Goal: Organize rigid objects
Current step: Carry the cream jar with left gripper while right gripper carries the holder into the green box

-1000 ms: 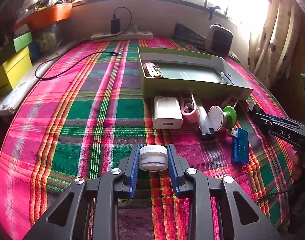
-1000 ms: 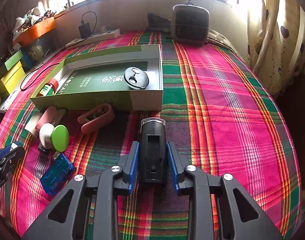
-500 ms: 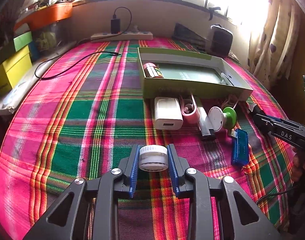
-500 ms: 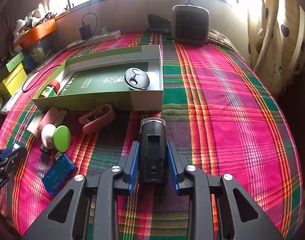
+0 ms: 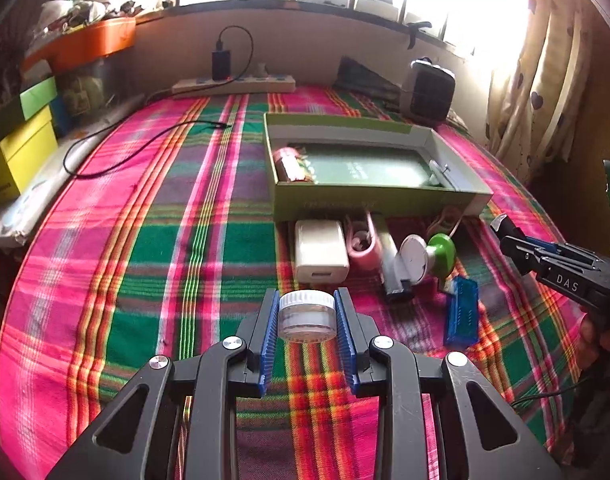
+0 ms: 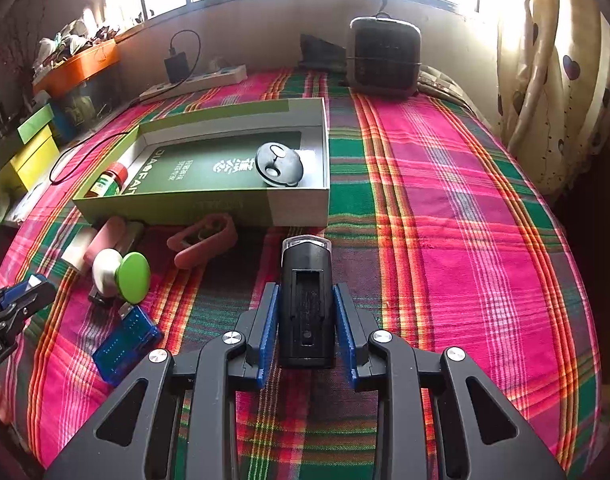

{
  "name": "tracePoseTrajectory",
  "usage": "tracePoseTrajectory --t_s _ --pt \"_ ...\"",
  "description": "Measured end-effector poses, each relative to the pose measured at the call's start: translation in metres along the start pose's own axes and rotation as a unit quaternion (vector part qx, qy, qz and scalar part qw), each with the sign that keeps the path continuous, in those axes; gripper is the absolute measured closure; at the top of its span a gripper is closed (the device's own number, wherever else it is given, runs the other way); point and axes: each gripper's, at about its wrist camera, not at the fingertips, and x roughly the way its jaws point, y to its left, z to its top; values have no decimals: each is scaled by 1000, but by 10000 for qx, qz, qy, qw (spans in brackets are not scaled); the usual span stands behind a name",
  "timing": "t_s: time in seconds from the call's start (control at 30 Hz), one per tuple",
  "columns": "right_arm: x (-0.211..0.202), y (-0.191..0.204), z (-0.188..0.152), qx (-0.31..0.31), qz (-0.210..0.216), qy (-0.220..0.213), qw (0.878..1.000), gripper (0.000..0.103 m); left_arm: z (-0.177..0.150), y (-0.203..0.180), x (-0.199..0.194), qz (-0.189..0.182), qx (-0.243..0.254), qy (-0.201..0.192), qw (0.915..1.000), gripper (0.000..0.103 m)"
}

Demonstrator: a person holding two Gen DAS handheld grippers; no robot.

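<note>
My left gripper [image 5: 307,300] is shut on a small clear jar with a white lid [image 5: 307,315], held above the plaid cloth. My right gripper [image 6: 306,294] is shut on a black bike light [image 6: 307,300] with a clear lens at its far end. An open green box [image 5: 369,200] [image 6: 209,210] lies beyond both; inside are a red-capped bottle [image 6: 105,182] and a round black key fob [image 6: 279,164]. In front of the box lie a white charger [image 5: 320,250], a pink case [image 6: 203,240], a white-and-green round piece [image 6: 123,272] and a blue USB device [image 6: 127,344].
A plaid cloth [image 6: 445,200] covers the surface. At the back are a power strip [image 5: 233,85] with a black cable [image 5: 137,148], and a small heater [image 6: 383,58]. Coloured boxes [image 5: 21,148] stack at the left. A curtain [image 6: 553,80] hangs on the right.
</note>
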Motion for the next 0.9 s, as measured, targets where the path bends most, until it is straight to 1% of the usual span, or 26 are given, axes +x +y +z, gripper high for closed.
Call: tracePoseTrajectory --t_s 0.23,0.5,0.73,0.9 --pt "-9 1 11 -75 32 -120 9999 74 16 -2 -1 -100 9 -60 9999 77" --pt "-12 3 29 -222 149 -202 9994 75 44 -7 1 -224 63 -191 9995 76" --pt "-12 1 50 -334 187 -277 9989 74 69 -9 11 -322 69 -220 9992 76" --pt "-7 0 64 -429 213 -289 9984 74 86 -16 25 -335 224 -184 9990 76"
